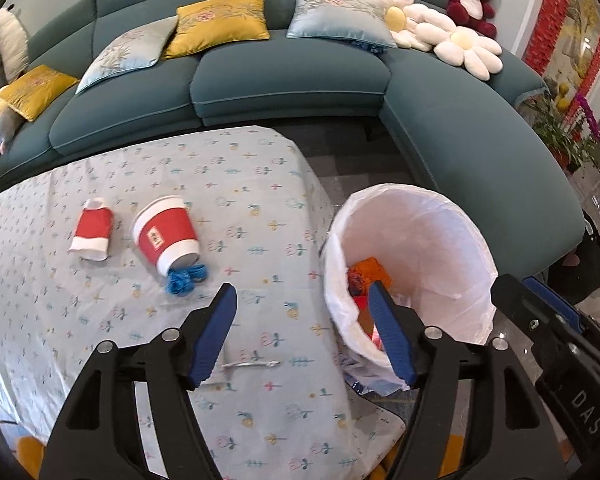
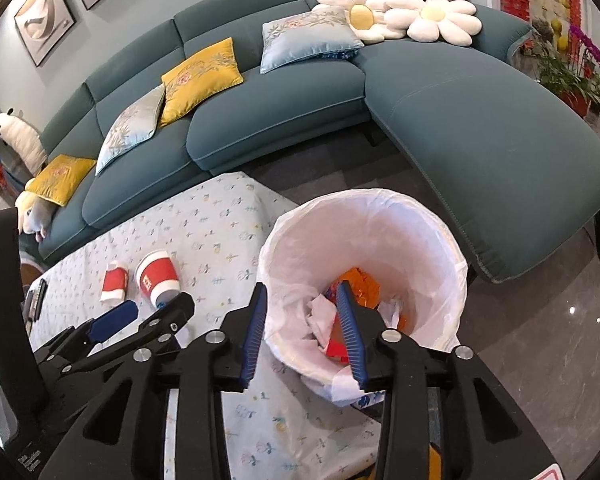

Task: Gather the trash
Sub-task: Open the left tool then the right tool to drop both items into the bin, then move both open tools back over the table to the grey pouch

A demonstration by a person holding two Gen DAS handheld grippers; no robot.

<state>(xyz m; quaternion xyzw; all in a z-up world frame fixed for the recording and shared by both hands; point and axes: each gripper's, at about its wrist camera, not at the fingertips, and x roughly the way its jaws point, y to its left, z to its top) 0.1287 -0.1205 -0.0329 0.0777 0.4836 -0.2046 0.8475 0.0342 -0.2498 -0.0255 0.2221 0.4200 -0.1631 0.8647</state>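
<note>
We hold the left tongs (image 1: 302, 294) apart and empty, over the counter (image 1: 260, 216) edge beside the bin (image 1: 472, 248). Our right tongs (image 2: 302, 294) are apart too, empty, above the bin with trash (image 2: 364, 284) inside. Farther on the counter lie a cup (image 1: 166, 236), a crushed cup (image 1: 92, 234) and a blue scrap (image 1: 186, 276).

Red-and-white cup (image 1: 165, 236) on pale floral tablecloth (image 1: 100, 320).

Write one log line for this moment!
left gripper: open, empty | right gripper: open, empty, over white-lined trash bin | left on table: red-and-white paper cup, flattened red-and-white cup, blue crumpled scrap
</note>
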